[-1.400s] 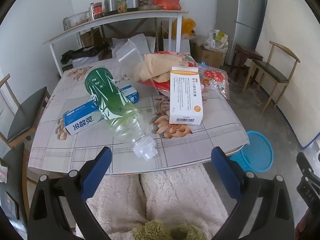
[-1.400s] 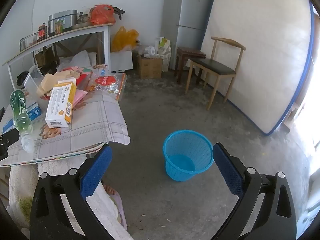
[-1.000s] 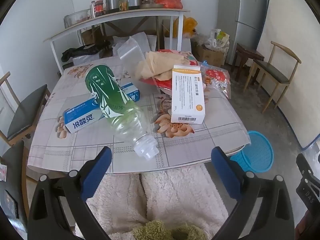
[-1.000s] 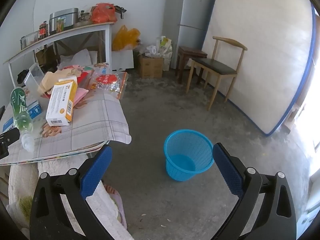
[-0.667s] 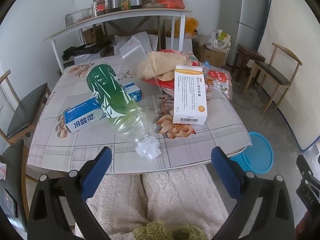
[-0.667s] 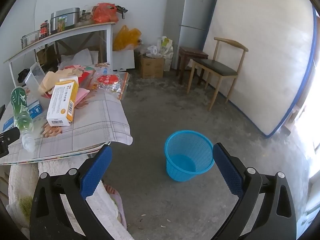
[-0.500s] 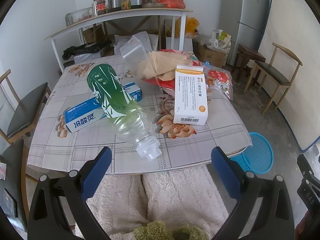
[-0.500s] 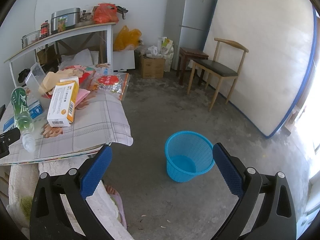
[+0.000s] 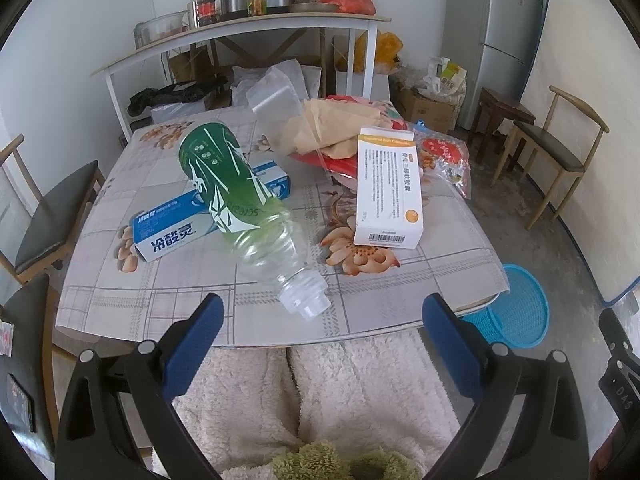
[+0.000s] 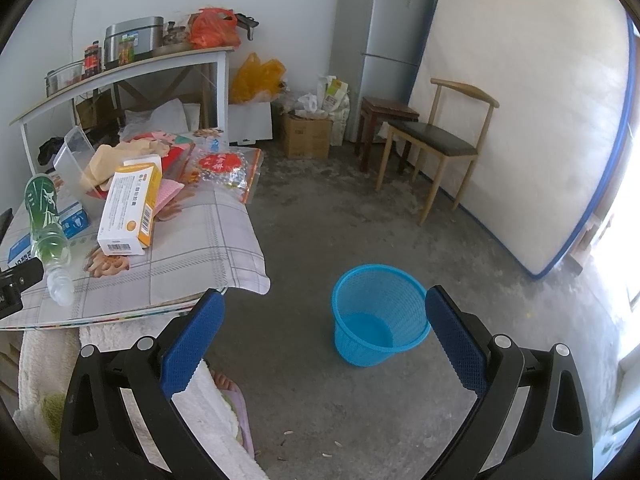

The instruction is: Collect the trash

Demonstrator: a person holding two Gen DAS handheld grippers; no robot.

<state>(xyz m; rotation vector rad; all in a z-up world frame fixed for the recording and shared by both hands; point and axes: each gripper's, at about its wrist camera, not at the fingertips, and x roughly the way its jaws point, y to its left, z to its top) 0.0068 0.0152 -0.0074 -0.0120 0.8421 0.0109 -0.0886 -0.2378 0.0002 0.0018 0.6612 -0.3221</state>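
Observation:
An empty plastic bottle with a green label (image 9: 244,204) lies on the table (image 9: 400,288), resting on a blue-and-white box (image 9: 172,232), neck toward me. A white-and-orange carton (image 9: 388,188) lies to its right. My left gripper (image 9: 320,336) is open and empty, just short of the table's near edge. My right gripper (image 10: 320,328) is open and empty above the floor, facing a blue mesh bin (image 10: 380,312). The bottle (image 10: 46,224) and the carton (image 10: 128,208) also show at left in the right wrist view.
A clear bag, brown paper and red packets (image 9: 320,128) are piled at the table's far side. Chairs stand at left (image 9: 52,216) and right (image 10: 440,140). A shelf table (image 9: 240,28), a fridge (image 10: 380,48) and a mattress (image 10: 532,100) line the walls. The bin shows beside the table (image 9: 516,312).
The left gripper's view has shifted slightly, so the table and its items sit a little further right and lower. Both grippers stay open and empty.

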